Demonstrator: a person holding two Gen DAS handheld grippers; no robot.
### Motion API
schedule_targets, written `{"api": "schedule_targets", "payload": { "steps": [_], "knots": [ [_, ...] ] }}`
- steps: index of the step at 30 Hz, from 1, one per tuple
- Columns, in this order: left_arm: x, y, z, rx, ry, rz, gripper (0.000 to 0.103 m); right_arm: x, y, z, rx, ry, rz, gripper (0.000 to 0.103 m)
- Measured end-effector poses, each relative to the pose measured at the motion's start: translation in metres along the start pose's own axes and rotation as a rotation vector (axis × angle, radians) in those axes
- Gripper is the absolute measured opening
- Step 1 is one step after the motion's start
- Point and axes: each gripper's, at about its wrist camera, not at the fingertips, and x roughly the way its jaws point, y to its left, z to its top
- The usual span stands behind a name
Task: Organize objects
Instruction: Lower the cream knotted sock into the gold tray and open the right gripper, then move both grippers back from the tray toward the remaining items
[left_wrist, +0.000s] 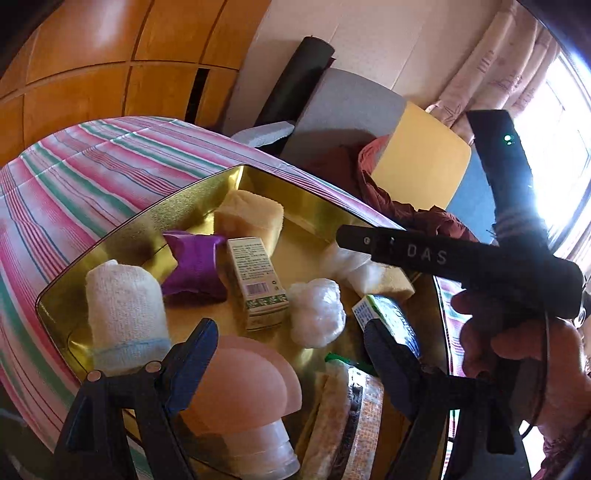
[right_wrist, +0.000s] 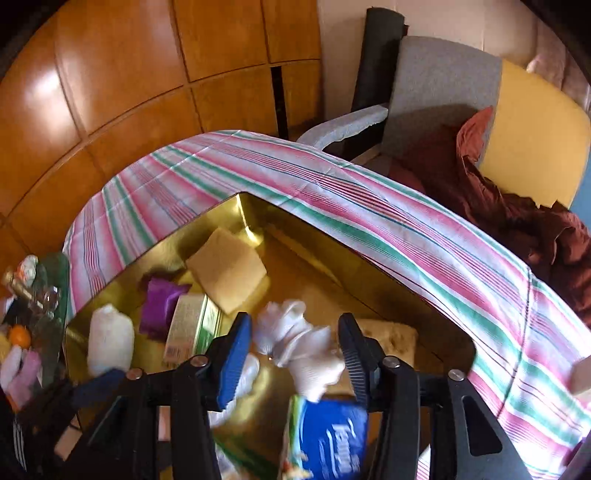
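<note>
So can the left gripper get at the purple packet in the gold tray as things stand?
Probably yes. The left gripper is open over the gold tray, and the purple packet lies uncovered ahead. The pink-capped bottle sits between the jaws and the gauze roll crowds one side.

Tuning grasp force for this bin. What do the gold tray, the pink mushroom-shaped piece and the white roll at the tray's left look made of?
Gold tray: likely metal or foil-faced board, glossy; its walls mirror the contents.
Pink mushroom-shaped piece: translucent, matte, probably silicone or soft plastic; light passes through its cap.
White roll: woven gauze or cloth, visible mesh texture with a blue stripe; soft.
</note>
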Motion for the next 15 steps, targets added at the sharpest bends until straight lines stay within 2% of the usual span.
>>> {"api": "schedule_targets", "payload": {
  "steps": [3,7,15],
  "knots": [
    [0.000,0.000,0.000,0.000,-0.003,0.004,0.083,-0.003,-0.003,-0.001,0.000,-0.026,-0.009,0.062],
    [0.002,-0.003,-0.003,0.015,-0.002,0.009,0.083,-0.019,-0.009,-0.012,-0.024,-0.074,-0.063,0.066],
    [0.002,-0.019,-0.008,0.067,0.007,-0.005,0.083,-0.052,-0.041,-0.046,0.080,-0.106,-0.076,0.070]
  ]
}}
